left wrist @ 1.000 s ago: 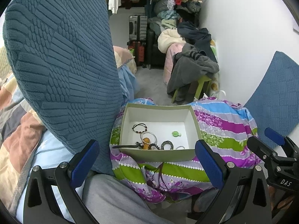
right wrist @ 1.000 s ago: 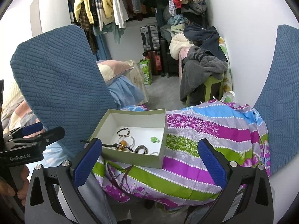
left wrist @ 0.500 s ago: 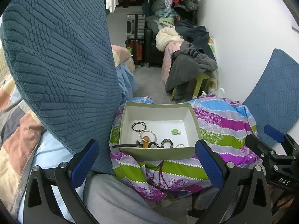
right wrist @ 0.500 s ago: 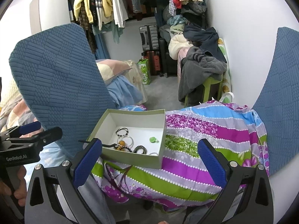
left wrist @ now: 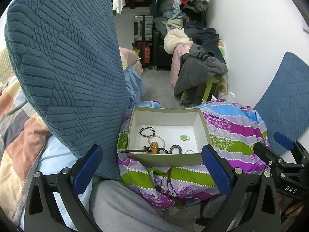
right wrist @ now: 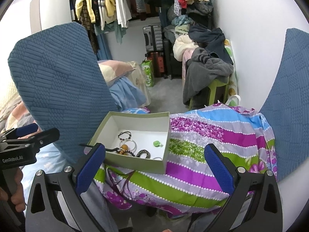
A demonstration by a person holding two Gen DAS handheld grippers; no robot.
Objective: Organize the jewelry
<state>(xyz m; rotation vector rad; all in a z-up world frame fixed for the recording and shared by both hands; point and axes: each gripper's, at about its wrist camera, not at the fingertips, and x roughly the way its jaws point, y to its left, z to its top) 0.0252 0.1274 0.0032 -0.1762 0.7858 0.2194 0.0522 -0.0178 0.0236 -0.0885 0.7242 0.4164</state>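
An open grey-green box [left wrist: 166, 159] [right wrist: 135, 166] sits on a striped, flowered cloth [left wrist: 231, 133] [right wrist: 212, 135]. Inside lie a beaded bracelet [left wrist: 147, 131] [right wrist: 124, 135], a metal bangle [left wrist: 156, 140] [right wrist: 129, 144], an orange bead piece [left wrist: 154, 147] [right wrist: 124, 148], a patterned ring [left wrist: 175, 148] [right wrist: 143, 152], a thin silver ring [left wrist: 188, 151] and a green pendant [left wrist: 184, 137] [right wrist: 157, 143]. A dark strap end [left wrist: 133, 151] hangs over the box's near left rim. My left gripper [left wrist: 152, 166] hovers open in front of the box. The right gripper [right wrist: 154, 166], also open, is held just short of it. Both are empty.
A large blue textured cushion [left wrist: 63, 73] [right wrist: 58, 89] stands left of the box, another [right wrist: 289, 104] on the right by the white wall. Behind are a green stool with clothes [left wrist: 200, 73], suitcases [left wrist: 143, 31] and hanging clothes [right wrist: 108, 5]. A grey-trousered leg [left wrist: 119, 208] is below.
Both views drifted slightly; the box sits a touch lower in the left wrist view. Both grippers stay open and nothing was picked up.
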